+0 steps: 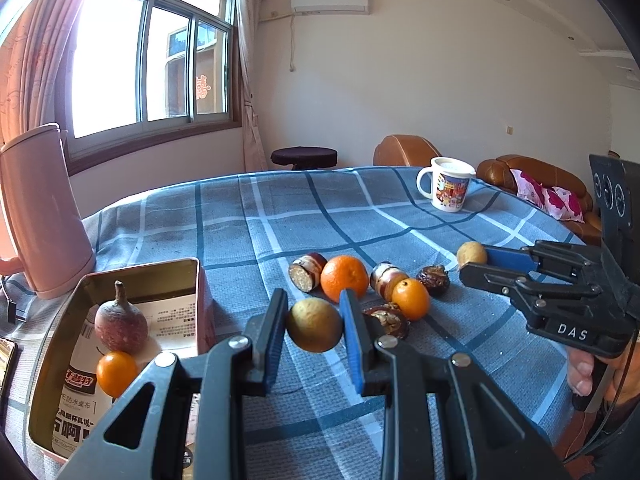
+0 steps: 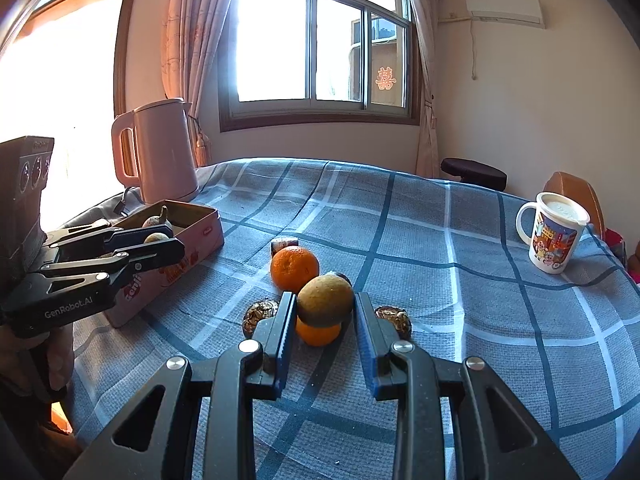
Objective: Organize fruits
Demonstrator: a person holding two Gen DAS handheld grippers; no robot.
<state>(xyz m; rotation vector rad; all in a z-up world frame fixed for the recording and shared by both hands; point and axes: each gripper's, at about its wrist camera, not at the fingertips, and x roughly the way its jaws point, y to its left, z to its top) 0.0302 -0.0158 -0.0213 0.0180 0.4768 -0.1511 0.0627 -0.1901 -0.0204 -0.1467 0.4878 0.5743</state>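
My left gripper (image 1: 314, 320) is shut on a round yellow-brown fruit (image 1: 314, 330), held just above the blue checked tablecloth (image 1: 280, 216). To its left stands an open tin box (image 1: 140, 270) holding a purple stemmed fruit (image 1: 120, 326) and a small orange (image 1: 116, 372). My right gripper (image 2: 325, 308) is shut on a second yellow-brown fruit (image 2: 326, 300), above a small orange (image 2: 318, 334). A big orange (image 2: 295, 269) lies just behind. In the left wrist view the right gripper (image 1: 474, 263) comes in from the right with its fruit (image 1: 472, 254).
Several brown banded and wrinkled dark fruits (image 1: 388, 280) lie around the oranges. A pink kettle (image 2: 160, 152) stands behind the tin (image 2: 192, 248). A lidded picture mug (image 2: 554, 236) sits at the far right. A sofa and a stool stand beyond the table.
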